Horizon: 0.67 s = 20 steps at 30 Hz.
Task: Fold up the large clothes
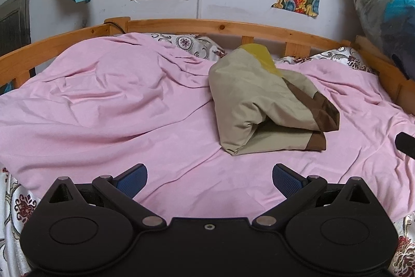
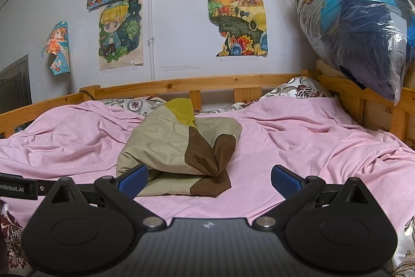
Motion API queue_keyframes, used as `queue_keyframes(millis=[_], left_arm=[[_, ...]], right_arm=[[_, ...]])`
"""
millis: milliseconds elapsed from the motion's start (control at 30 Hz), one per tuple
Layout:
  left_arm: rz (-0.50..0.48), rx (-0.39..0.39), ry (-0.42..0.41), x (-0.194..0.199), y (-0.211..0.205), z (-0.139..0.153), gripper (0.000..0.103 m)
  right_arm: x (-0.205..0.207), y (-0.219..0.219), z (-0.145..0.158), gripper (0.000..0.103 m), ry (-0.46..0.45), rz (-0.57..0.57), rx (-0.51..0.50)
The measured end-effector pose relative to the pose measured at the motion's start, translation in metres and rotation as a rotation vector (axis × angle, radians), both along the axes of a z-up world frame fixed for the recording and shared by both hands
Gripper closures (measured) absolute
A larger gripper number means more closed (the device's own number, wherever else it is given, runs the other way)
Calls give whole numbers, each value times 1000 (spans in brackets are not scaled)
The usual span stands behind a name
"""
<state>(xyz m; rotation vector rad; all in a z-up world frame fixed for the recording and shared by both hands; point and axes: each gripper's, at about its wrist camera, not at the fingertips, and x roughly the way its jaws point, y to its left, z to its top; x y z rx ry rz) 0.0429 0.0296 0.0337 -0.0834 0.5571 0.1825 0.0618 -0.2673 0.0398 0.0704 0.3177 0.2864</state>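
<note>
Both tongs, left tongs [image 1: 209, 181] & right tongs [image 2: 209, 182], are spread w/ nothing held, khaki-brown garment [image 1: 262, 100] bundled mid-bed on the pink sheet [image 1: 103, 108], so pinch its two near corners and square the fold.

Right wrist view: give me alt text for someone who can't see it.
A khaki, brown and yellow garment lies loosely folded on a pink sheet, just beyond the open, empty right gripper. Behind stand a wooden bed rail, drawings on the wall and a plastic bag of clothes.
</note>
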Motion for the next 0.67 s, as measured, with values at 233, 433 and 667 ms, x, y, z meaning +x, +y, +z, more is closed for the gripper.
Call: queue_keyframes(millis=[233,433,667], left_arm=[[1,1,2,0,-1,1,1],[-7,4,2,1,-3,1,1],[-13,3,4,1,-2,1,1]], right_arm=[[0,1,-1,0,4,0,0],[0,0,-1,0,6,1,0],[0,3,-5,0,9,-5,0]])
